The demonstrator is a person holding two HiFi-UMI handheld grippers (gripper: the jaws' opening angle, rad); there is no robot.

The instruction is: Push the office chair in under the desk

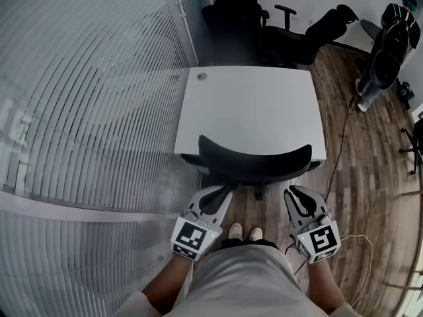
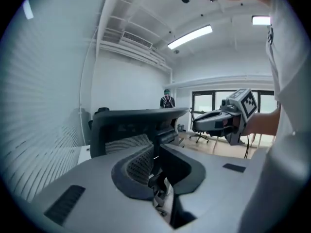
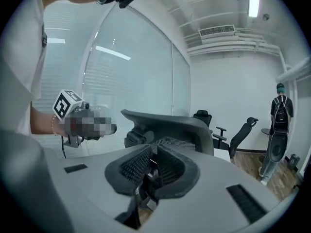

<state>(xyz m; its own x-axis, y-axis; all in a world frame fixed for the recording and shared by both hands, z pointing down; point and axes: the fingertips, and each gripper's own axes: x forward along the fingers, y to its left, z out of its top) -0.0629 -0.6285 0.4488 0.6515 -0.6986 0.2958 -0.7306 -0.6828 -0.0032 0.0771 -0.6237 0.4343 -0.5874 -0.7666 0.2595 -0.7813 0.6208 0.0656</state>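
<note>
Office chair: black, curved backrest against the near edge of the tabletop, seat tucked beneath it. It stands just ahead of both sets of fingers, touching neither.

Left gripper: fingers clenched together, nothing between them, aimed at the backrest's left half.

Right gripper: fingers likewise clenched on nothing, aimed at the backrest's right half.

Shoes: one pair, behind the fingers, between the two grippers.

Wooden floor: to the right of the right fingers.

Glass wall: with blinds, left of the left fingers.

Spare chairs: black, beyond the tabletop's far edge.
</note>
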